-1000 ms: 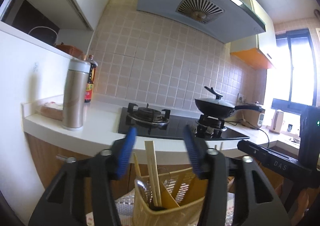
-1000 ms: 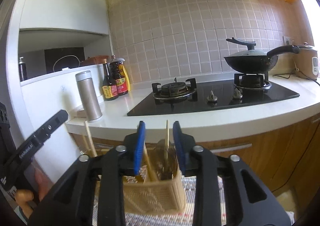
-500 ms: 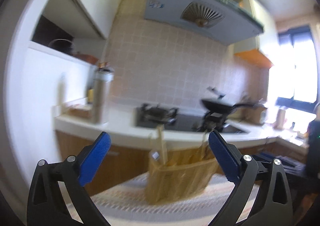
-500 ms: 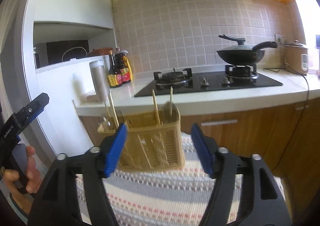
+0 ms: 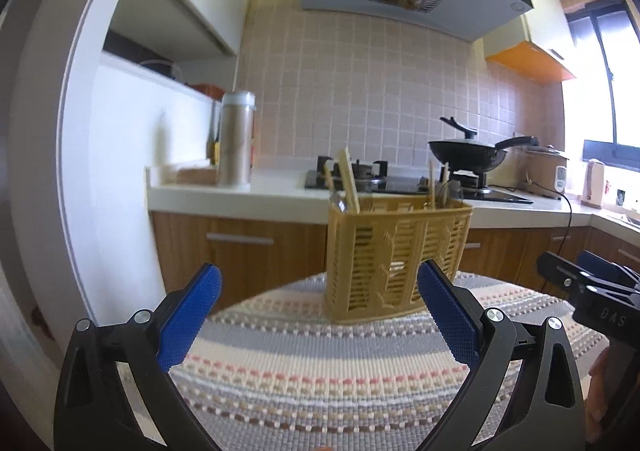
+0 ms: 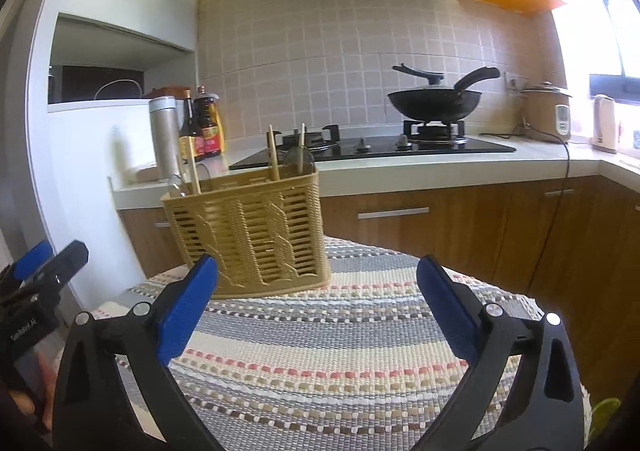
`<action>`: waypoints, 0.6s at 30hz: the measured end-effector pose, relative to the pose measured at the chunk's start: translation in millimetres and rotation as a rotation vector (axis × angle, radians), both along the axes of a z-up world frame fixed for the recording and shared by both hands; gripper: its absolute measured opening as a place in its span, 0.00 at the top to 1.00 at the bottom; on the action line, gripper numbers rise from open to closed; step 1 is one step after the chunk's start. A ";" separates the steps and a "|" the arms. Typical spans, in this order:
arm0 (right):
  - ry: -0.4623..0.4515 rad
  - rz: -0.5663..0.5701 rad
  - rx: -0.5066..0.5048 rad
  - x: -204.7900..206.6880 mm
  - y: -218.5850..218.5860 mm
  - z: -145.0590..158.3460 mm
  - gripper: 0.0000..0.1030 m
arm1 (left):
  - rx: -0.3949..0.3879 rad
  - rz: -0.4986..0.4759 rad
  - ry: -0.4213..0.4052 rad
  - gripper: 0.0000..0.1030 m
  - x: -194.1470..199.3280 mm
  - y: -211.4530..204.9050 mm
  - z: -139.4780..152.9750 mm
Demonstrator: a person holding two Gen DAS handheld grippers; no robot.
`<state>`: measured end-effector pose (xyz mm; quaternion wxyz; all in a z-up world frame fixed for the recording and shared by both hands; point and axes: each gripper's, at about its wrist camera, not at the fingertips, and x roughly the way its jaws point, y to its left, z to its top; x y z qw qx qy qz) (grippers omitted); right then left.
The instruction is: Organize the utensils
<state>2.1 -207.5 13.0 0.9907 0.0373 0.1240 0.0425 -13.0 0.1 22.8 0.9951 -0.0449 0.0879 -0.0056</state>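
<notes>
Sauce bottles [image 6: 200, 127] — right wrist view only

The left gripper [image 5: 318, 315] is a black plastic frame with two arms that have triangular cut-outs, round silver screws at the joints, and long blue fingers [image 5: 190, 321] with a fine ribbed, dotted grip surface. The right gripper [image 6: 316, 315] is built the same way, with black arms, silver screws and blue ribbed fingers [image 6: 446, 315]; seen from the left one at the far right, its black body carries pale letters reading "DAS". Seen from the right one at the far left, the left gripper's black body shows a small line of white lettering, too small to read fully, and a blue fingertip.
</notes>
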 end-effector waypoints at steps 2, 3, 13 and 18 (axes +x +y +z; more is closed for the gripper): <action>-0.009 -0.006 -0.022 -0.9 2.9 -2.8 0.08 | -0.026 0.021 0.007 0.08 1.5 2.7 -8.6; -0.011 -0.007 -0.032 0.0 4.4 -3.7 0.08 | -0.033 0.026 0.019 0.08 2.8 3.7 -12.4; 0.042 0.029 -0.082 7.2 18.4 -15.0 0.08 | 0.007 0.033 0.045 0.08 9.5 4.8 -20.0; 0.065 0.029 -0.100 10.6 21.4 -19.7 0.08 | 0.034 0.032 0.038 0.08 9.6 -1.5 -18.8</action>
